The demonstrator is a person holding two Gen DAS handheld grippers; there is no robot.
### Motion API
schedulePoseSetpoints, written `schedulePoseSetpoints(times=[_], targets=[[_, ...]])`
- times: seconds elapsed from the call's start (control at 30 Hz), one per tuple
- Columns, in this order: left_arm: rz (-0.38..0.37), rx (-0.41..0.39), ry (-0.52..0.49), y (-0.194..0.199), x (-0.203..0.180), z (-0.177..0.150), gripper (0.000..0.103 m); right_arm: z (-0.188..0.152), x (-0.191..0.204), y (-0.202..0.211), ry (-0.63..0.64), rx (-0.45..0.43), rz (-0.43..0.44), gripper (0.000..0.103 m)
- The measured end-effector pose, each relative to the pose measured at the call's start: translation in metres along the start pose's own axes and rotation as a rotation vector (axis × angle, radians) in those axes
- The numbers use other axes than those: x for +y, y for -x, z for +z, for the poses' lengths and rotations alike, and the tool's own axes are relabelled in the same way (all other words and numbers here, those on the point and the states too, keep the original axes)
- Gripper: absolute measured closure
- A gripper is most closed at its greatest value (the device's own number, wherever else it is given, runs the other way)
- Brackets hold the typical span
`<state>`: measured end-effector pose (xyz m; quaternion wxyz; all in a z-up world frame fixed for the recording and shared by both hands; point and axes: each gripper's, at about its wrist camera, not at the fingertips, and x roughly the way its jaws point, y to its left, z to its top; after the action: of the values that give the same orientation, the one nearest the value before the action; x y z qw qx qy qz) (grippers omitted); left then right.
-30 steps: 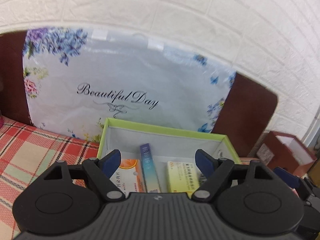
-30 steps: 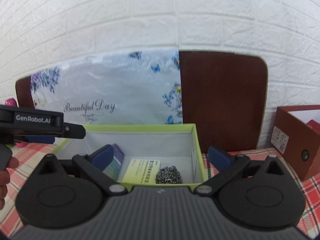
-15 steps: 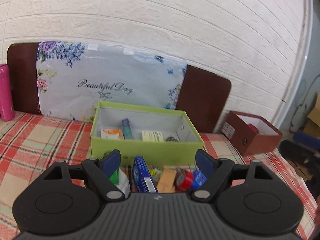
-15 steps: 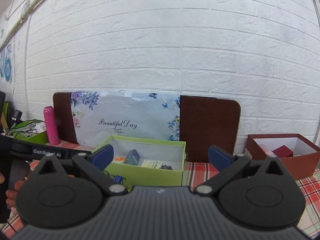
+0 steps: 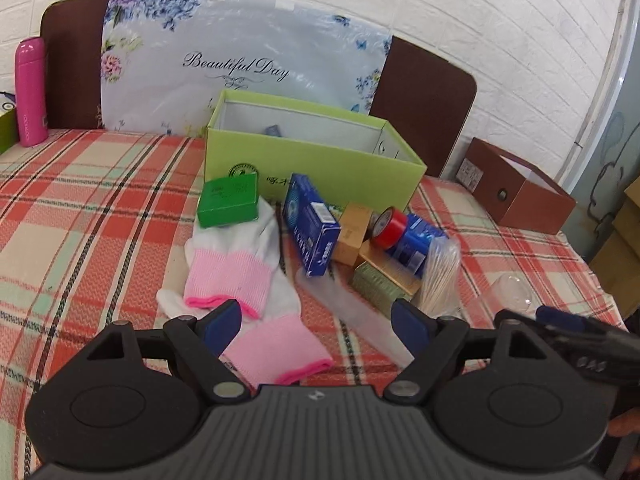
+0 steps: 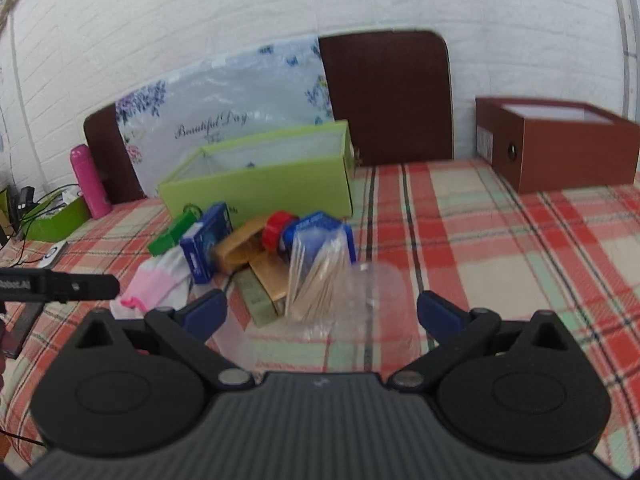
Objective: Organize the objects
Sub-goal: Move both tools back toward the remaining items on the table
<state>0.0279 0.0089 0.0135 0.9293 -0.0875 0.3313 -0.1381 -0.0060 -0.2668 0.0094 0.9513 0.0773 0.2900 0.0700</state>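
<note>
A green open box [image 5: 320, 164] stands on the plaid cloth, also in the right wrist view [image 6: 260, 184]. In front of it lies a pile: a small green box [image 5: 229, 200], a blue carton [image 5: 312, 226], red tape [image 5: 390, 226], a blue can [image 5: 418, 246], gold boxes [image 5: 354, 226], a bag of toothpicks [image 5: 438, 276] and white-pink gloves [image 5: 232, 264]. My left gripper [image 5: 318, 326] is open and empty, low over the gloves. My right gripper [image 6: 322, 312] is open and empty, just in front of the toothpick bag [image 6: 320, 276] and a clear cup [image 6: 380, 284].
A brown box [image 5: 520, 188] stands at the right, also in the right wrist view [image 6: 560, 144]. A pink bottle [image 5: 30, 92] stands at the back left. A floral board [image 5: 240, 64] leans on the brick wall. The clear cup [image 5: 514, 292] lies at the right.
Both grippers have pulled back from the green box and dropped low toward the table. The pile of loose items in front of the box has come into view.
</note>
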Motion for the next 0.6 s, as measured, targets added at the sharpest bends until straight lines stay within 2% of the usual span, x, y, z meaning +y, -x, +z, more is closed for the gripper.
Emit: schedulePoseSetpoints(times=[0.07,0.17,0.3,0.43,0.6], targets=[[0.006,0.008,0.005,-0.004,0.000,0.001,0.018,-0.008,-0.001,-0.009,0.003,0.021,-0.032,0.000],[-0.014,0.022,0.007,-0.014,-0.009,0.003,0.018,-0.009,-0.002,-0.007,0.035,0.002,-0.067,0.000],[-0.060,0.087,-0.008,-0.037,-0.030,-0.002,0.018,-0.006,-0.009,-0.009,0.030,-0.017,-0.106,0.000],[-0.034,0.135,0.058,-0.067,-0.041,-0.006,0.018,-0.010,-0.013,-0.017,0.001,-0.006,-0.088,0.000],[0.043,0.148,0.053,-0.102,-0.056,-0.008,0.021,-0.015,-0.016,-0.017,0.006,0.003,-0.089,0.000]])
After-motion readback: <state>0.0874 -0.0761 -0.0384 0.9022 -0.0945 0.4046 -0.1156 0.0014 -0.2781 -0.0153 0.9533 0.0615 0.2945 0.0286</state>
